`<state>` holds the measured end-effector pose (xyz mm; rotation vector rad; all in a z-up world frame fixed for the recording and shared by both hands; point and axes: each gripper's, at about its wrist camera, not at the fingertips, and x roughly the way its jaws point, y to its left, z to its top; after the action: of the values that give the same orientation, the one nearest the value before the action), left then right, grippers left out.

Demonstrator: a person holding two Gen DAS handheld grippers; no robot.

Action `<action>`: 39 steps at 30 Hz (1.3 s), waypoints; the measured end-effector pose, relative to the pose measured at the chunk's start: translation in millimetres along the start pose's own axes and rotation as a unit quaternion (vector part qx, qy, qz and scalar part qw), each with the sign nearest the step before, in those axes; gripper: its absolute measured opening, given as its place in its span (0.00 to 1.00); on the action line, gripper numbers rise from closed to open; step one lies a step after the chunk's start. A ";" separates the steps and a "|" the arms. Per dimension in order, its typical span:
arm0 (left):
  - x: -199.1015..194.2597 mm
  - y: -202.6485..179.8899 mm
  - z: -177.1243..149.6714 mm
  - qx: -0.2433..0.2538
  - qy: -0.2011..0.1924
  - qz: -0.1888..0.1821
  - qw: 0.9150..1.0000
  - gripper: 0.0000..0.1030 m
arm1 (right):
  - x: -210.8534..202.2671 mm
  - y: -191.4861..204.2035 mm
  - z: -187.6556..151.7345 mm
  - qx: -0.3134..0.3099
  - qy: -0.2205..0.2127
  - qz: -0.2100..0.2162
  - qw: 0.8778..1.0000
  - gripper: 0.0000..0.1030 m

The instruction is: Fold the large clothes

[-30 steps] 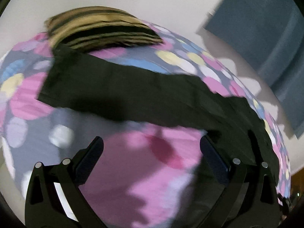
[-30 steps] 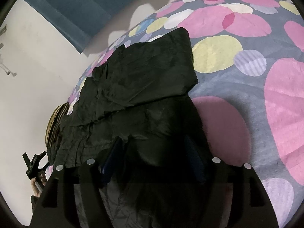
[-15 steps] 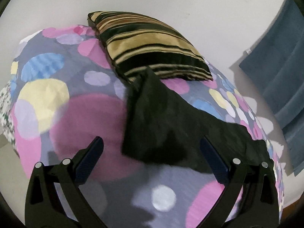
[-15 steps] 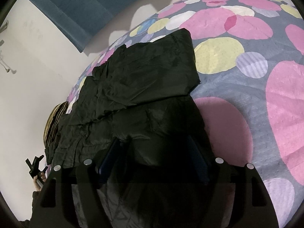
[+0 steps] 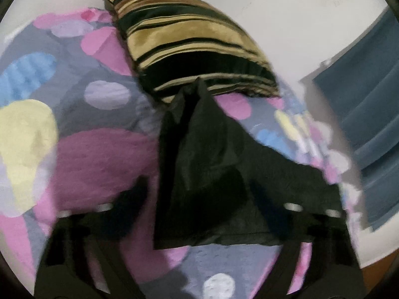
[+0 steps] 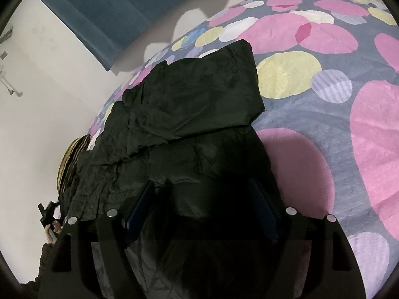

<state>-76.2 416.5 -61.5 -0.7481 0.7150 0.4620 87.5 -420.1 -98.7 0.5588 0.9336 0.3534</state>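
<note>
Mostly flat: creased black garment [image 6: 189, 114], half-folded.

So it's a bed [image 6: 311, 114] with a grey cover full of big pink, yellow, blue and lilac circles. A gold-and-black striped pillow [image 5: 189, 44] sits at the far end against a plain off-white wall [image 5: 286, 12]. A dark blue curtain [image 6: 119, 7] hangs on that wall, throwing jagged shadows. Bottom right in the left view looks like brown floor, maybe.
</note>
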 end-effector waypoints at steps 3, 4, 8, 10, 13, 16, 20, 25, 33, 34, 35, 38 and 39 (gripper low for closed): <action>5.8 -6.1 -1.3 0.021 0.019 0.005 1.000 0.33 | 0.1 -0.4 -0.4 0.002 -0.002 0.001 1.000 0.74; 7.1 -8.0 -0.9 0.022 0.021 0.009 0.999 0.25 | 0.1 0.0 -0.7 0.002 -0.002 0.001 1.000 0.74; 0.4 -26.7 2.6 0.043 0.008 0.026 0.999 0.09 | 0.0 0.2 -0.9 0.002 -0.005 0.000 1.000 0.74; -11.3 -40.2 4.4 0.050 -0.007 0.013 0.999 0.08 | 0.1 0.5 -1.1 0.001 -0.006 -0.002 1.000 0.74; -33.3 -68.5 6.0 0.070 -0.031 -0.012 0.997 0.08 | 0.0 1.7 -1.5 0.001 -0.006 -0.003 1.000 0.74; -52.5 -110.7 4.3 0.103 -0.046 -0.044 0.993 0.07 | -0.1 2.7 -1.8 -0.001 -0.007 -0.006 1.000 0.74; -68.7 -176.4 -7.3 0.159 -0.058 -0.081 0.982 0.07 | -0.4 2.8 -1.7 -0.003 -0.008 -0.007 1.000 0.74; -76.7 -268.0 -38.2 0.227 -0.040 -0.146 0.962 0.07 | 0.3 2.9 -2.2 -0.003 -0.010 -0.008 1.000 0.74; -66.5 -388.8 -103.9 0.310 0.004 -0.212 0.927 0.07 | 0.6 0.6 -2.7 0.002 -0.011 -0.001 1.000 0.74; -62.9 -407.7 -116.9 0.322 0.013 -0.220 0.921 0.07 | 0.7 0.5 -2.7 0.002 -0.011 -0.001 1.000 0.75; -59.6 -419.5 -125.1 0.331 0.018 -0.225 0.916 0.07 | 0.9 0.6 -2.8 0.002 -0.012 0.000 1.000 0.75; -51.4 -452.7 -158.4 0.352 0.043 -0.239 0.904 0.07 | 0.8 0.1 -3.0 0.004 -0.012 0.001 1.000 0.75; -47.3 -462.0 -168.3 0.357 0.051 -0.242 0.901 0.07 | 0.5 -0.2 -3.0 0.004 -0.012 0.002 1.000 0.75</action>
<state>103.3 -16.9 93.2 -0.2289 0.6988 -0.2997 85.3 -419.1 -100.6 0.5713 0.9105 0.3453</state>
